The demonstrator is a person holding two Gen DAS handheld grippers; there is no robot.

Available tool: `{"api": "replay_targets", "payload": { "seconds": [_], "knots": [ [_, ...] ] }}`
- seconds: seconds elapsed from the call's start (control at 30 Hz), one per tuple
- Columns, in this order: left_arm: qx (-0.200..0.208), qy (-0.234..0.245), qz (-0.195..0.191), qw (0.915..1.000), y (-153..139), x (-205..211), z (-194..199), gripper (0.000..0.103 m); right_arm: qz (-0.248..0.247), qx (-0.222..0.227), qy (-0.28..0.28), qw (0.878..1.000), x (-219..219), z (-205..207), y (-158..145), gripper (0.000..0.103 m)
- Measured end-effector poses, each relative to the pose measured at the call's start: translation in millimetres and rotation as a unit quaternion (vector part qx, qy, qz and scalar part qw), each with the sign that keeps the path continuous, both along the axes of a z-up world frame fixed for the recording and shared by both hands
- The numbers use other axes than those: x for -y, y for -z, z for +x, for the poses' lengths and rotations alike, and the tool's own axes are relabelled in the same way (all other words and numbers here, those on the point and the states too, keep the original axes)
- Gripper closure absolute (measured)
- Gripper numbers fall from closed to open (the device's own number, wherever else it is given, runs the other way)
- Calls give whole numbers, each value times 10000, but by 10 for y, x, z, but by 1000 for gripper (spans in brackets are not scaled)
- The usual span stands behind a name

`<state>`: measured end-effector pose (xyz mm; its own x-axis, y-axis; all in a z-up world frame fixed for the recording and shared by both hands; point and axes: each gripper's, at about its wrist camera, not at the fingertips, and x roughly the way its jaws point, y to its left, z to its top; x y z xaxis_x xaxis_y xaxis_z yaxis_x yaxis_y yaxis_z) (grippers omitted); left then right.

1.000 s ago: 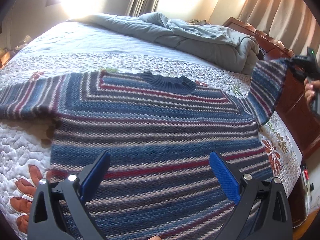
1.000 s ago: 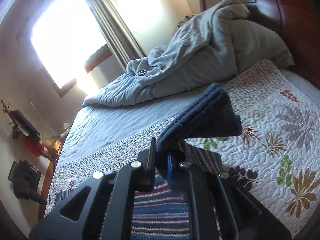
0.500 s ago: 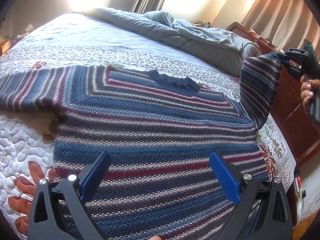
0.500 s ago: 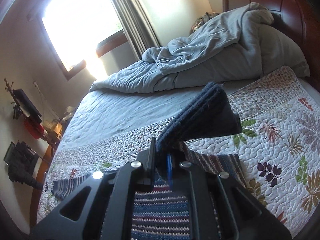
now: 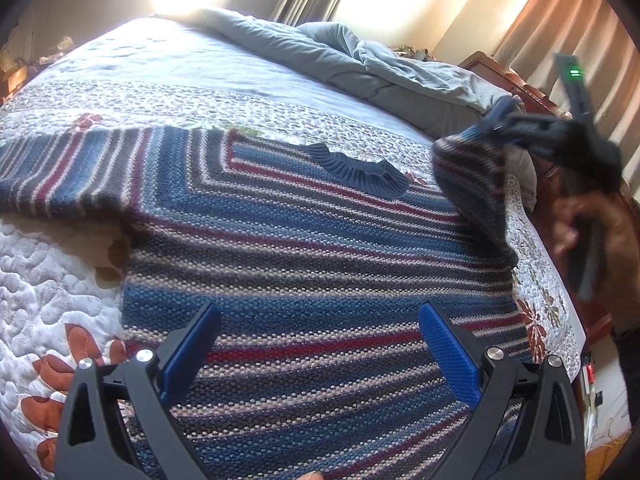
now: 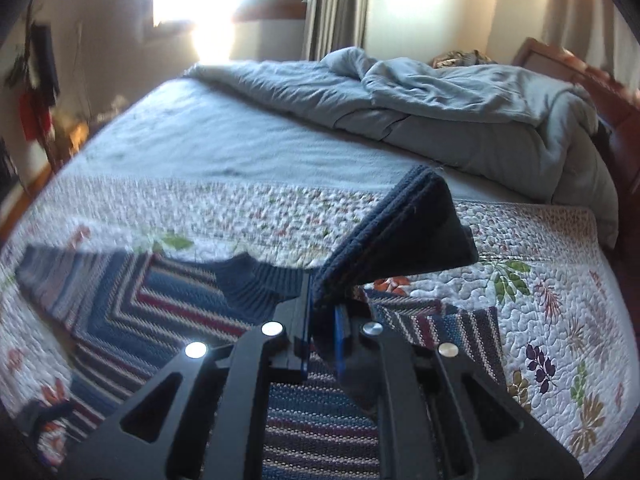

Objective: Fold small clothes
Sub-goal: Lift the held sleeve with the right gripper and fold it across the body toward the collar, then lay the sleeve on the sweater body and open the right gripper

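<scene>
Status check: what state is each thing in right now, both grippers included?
Striped sweater: body flat on the quilt.
Right sleeve: lifted, navy cuff clamped.
Left sleeve: spread flat.
Right gripper: shut on the cuff.
Left gripper: open, over the hem.
Grey comforter: bunched.

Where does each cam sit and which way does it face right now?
Left wrist: on the left gripper, jaws open, low over the striped sweater, facing up the bed; right gripper and the person's hand show at right.
Right wrist: on the right gripper, facing the grey duvet and window; its jaws are shut on the navy cuff.
Shared: sweater, its collar, floral quilt, duvet.
</scene>
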<state>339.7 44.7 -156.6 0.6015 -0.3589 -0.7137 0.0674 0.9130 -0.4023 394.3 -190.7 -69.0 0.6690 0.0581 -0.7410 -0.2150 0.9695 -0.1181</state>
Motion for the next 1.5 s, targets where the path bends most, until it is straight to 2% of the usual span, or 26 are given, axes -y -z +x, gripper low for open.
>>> {"api": "replay_targets", "payload": {
  "seconds": [0.17,0.3,0.4,0.47,0.6,0.67,0.7,0.73,0.77,0.8,0.83,0.87,0.93,0.97,1.0,1.07,1.13,1.27,1.3,1.33,1.37,1.5],
  "knots": [
    [-29,-19,-30,10000,4,-30,1,4,-1030,-135,-414,9937,-534,-97,586,95],
    [-31,-8,-33,10000,11,-46,1,4,-1768,-195,-836,9805,-884,-289,1078,95],
    [-58,-8,-49,10000,26,-51,6,4,-1957,-216,-991,9754,-987,-384,1255,95],
    [-67,-14,-51,10000,35,-52,9,4,-1850,-306,-986,9773,-980,-381,1309,95],
    [-89,-18,-40,10000,50,-45,15,4,-1175,-686,-1211,9833,-883,-326,1297,83],
    [-114,-21,-42,9999,63,-48,21,4,-541,-883,-1135,9881,-742,-303,1176,77],
    [-120,-30,-69,9999,66,-57,22,4,215,-1139,-930,9889,-567,-271,1078,73],
    [-118,-34,-84,9999,61,-56,18,4,1011,-1415,-703,9823,-409,-244,1030,69],
    [-114,-41,-96,9999,59,-62,18,4,1838,-1724,-462,9666,-230,-223,1025,68],
    [-115,-47,-108,9999,61,-67,20,4,2337,-1907,-317,9529,-113,-197,1036,68],
    [-125,-48,-116,9998,68,-67,21,4,3061,-2123,-65,9280,39,-190,1087,68],
    [-143,-43,-128,9998,79,-68,23,4,3419,-2225,65,9130,99,-191,1129,68],
    [-159,-37,-144,9998,96,-73,15,4,4353,-2565,385,8621,176,-174,1317,68],
    [-165,-28,-143,9998,101,-68,11,4,4587,-2699,529,8450,154,-161,1409,68],
    [-163,-28,-137,9998,97,-61,8,4,4712,-2726,642,8364,122,-156,1464,68],
    [-147,-29,-145,9998,91,-56,-1,4,4818,-2697,812,8298,43,-133,1536,67],
    [-151,-46,-166,9997,91,-70,3,4,4889,-2674,980,8245,-6,-92,1594,60],
    [-186,-57,-236,9995,105,-111,12,4,4805,-2630,1169,8284,-80,12,1679,63],
    [-185,-58,-249,9995,103,-119,12,4,4774,-2597,1175,8311,-106,34,1683,70],
    [-181,-55,-261,9995,102,-130,15,4,4740,-2548,1153,8349,-137,52,1677,89],
    [-178,-53,-266,9995,102,-131,16,4,4697,-2522,1112,8387,-178,71,1667,94],
    [-186,-68,-264,9995,114,-161,24,4,4538,-2327,994,8544,-458,170,1587,95]
  ]
}}
